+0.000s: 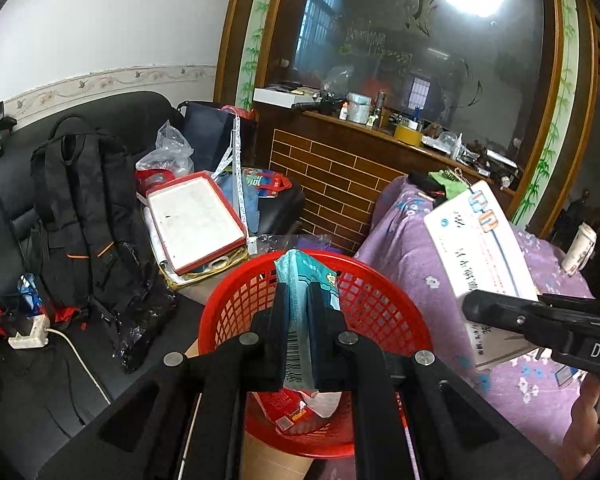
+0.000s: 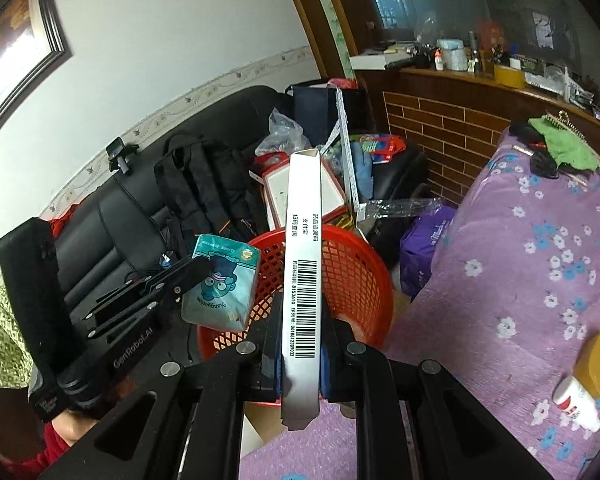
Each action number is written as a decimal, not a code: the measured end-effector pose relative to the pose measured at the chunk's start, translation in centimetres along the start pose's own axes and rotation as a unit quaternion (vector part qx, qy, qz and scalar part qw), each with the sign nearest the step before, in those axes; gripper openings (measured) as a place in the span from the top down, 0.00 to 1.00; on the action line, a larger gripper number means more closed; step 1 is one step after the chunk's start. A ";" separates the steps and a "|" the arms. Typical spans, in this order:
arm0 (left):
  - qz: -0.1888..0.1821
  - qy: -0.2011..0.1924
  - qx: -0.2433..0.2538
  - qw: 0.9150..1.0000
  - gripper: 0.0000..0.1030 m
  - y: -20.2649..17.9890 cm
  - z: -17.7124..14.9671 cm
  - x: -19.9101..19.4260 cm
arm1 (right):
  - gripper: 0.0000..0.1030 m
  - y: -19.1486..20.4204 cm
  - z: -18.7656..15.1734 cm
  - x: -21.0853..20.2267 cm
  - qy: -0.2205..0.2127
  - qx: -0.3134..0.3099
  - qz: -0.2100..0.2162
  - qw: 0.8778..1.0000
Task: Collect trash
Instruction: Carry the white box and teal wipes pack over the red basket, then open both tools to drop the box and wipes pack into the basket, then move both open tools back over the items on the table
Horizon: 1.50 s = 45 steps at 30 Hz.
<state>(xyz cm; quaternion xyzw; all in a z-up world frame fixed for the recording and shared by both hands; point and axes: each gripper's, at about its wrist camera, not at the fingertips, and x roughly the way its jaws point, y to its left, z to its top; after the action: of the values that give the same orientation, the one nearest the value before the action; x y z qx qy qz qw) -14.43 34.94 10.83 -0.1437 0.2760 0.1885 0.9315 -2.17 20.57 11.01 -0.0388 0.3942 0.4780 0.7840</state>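
My left gripper (image 1: 298, 296) is shut on a teal tissue packet (image 1: 300, 280) and holds it upright over the red mesh basket (image 1: 228, 304). Some red wrapping (image 1: 292, 408) lies inside the basket. My right gripper (image 2: 302, 308) is shut on a flat white box with a barcode (image 2: 304, 260), just above the near rim of the basket (image 2: 356, 264). In the left wrist view the box (image 1: 476, 240) and right gripper (image 1: 500, 314) hang to the basket's right. The right wrist view has the left gripper (image 2: 196, 276) and packet (image 2: 220, 280) over the basket's left rim.
A black sofa behind the basket carries a backpack (image 1: 84, 216), a red-rimmed white tray (image 1: 196, 224), bags and a power strip (image 1: 28, 336). A purple floral cloth (image 2: 520, 280) covers the surface at right, with a white bottle (image 2: 576, 404) and orange box (image 2: 598, 360). A cluttered wooden counter (image 1: 380, 128) stands behind.
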 end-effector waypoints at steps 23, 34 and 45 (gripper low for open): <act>0.012 0.024 0.011 1.000 0.92 -0.1 -0.8 2.8 | 0.86 -0.7 0.3 3.3 0.022 0.014 -0.007 1.000; 0.024 -0.005 -0.008 1.000 0.36 -0.1 -0.3 1.0 | 0.62 -1.2 0.7 1.3 -0.015 0.022 -0.015 1.000; -0.023 -0.002 0.013 1.000 0.34 -4.1 -0.4 -0.6 | 0.54 -5.0 -3.5 -6.2 -0.046 0.054 -0.049 0.996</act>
<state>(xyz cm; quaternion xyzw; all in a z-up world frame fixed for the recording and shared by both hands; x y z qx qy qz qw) -13.30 30.96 11.55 -0.1375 0.2733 0.1641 0.9378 -1.75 11.87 11.13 0.0063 0.3800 0.4185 0.8249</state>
